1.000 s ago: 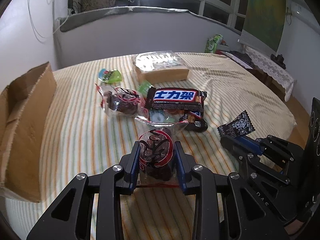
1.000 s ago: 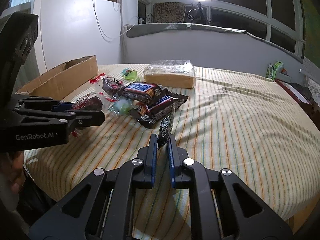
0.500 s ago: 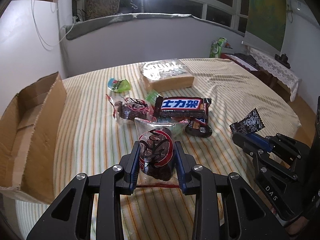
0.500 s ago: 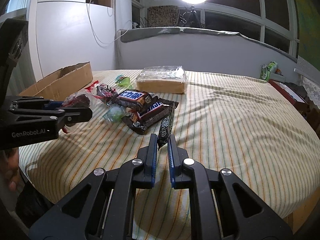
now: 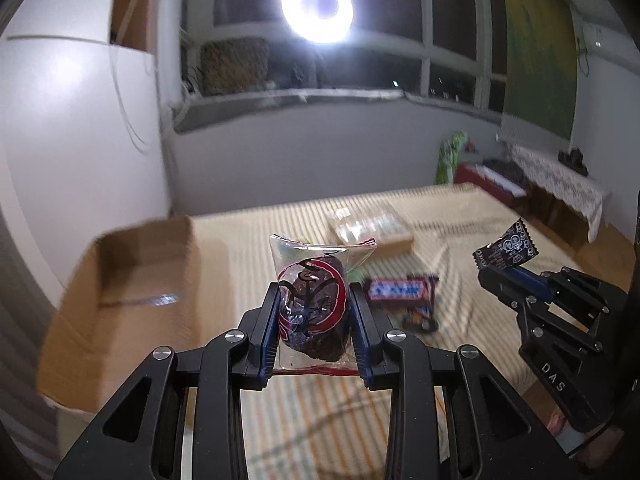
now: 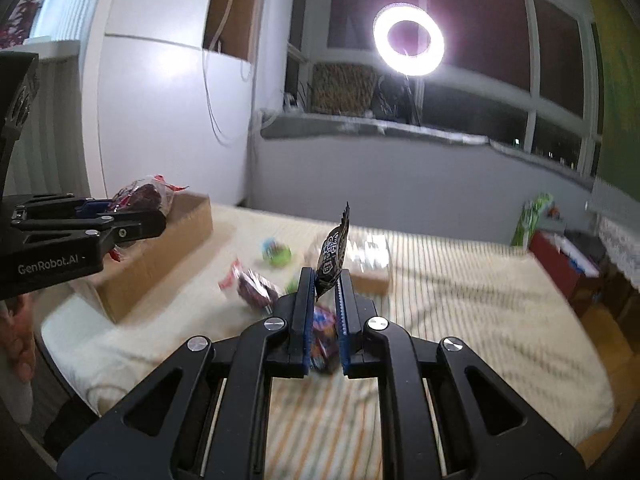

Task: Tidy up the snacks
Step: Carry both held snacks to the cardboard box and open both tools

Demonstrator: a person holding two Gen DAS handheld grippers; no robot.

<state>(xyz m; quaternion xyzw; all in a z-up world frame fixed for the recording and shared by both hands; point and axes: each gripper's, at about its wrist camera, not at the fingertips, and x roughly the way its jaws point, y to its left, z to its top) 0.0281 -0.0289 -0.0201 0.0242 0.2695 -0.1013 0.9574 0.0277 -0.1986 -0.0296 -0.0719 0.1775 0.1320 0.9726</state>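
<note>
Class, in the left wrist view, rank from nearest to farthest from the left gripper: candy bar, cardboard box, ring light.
1. Candy bar, just right of the left gripper, on the bed.
2. Cardboard box, left.
3. Ring light, high at the window.

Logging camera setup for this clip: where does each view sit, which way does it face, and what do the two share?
Left wrist: on the left gripper, looking along its fingers over the striped bed toward the window; it grips a clear-wrapped dark snack; right gripper at right.
Right wrist: on the right gripper, facing likewise, pinching a black sachet; left gripper and a hand at left.
Shared: cardboard box, ring light, both snacks.
</note>
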